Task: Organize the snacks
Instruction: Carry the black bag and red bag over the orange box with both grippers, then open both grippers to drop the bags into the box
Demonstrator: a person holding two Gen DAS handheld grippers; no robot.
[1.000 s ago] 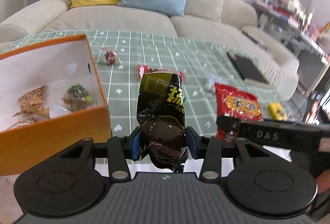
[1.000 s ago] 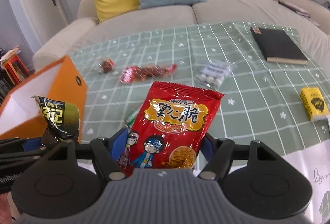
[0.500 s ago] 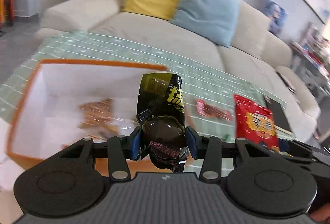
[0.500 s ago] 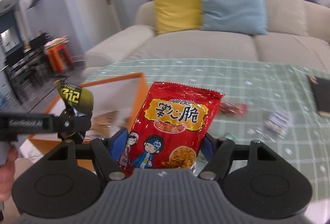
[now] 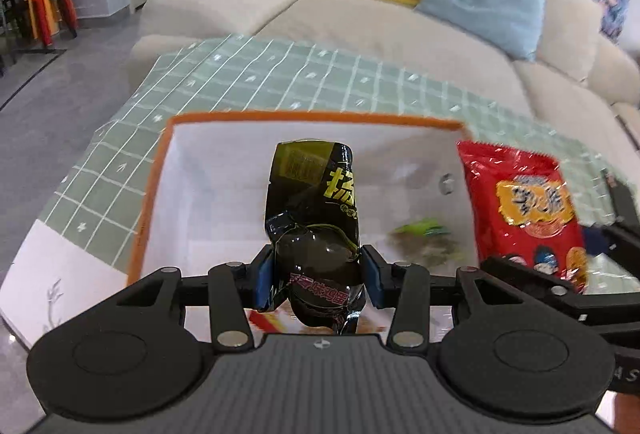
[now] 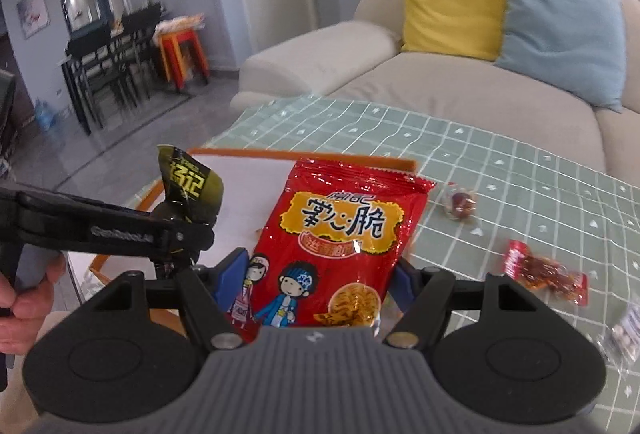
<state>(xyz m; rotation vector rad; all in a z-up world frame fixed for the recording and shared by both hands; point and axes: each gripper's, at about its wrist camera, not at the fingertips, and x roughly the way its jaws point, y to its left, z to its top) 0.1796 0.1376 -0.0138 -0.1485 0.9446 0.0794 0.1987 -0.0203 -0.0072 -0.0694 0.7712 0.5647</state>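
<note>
With my left gripper (image 5: 316,276) clamping the black packet (image 5: 314,218) and my right gripper (image 6: 316,284) clamping the red bag (image 6: 336,250) side by side over the orange box (image 5: 150,194) ahead, the crowded bags may collide and one could drop outside onto the desk (image 6: 500,170).

The box (image 5: 154,194) is orange outside and white inside. One snack packet (image 5: 316,202) is black with yellow letters, the other bag (image 6: 340,234) is red with yellow. The tablecloth (image 6: 500,162) is green with white grid lines.
</note>
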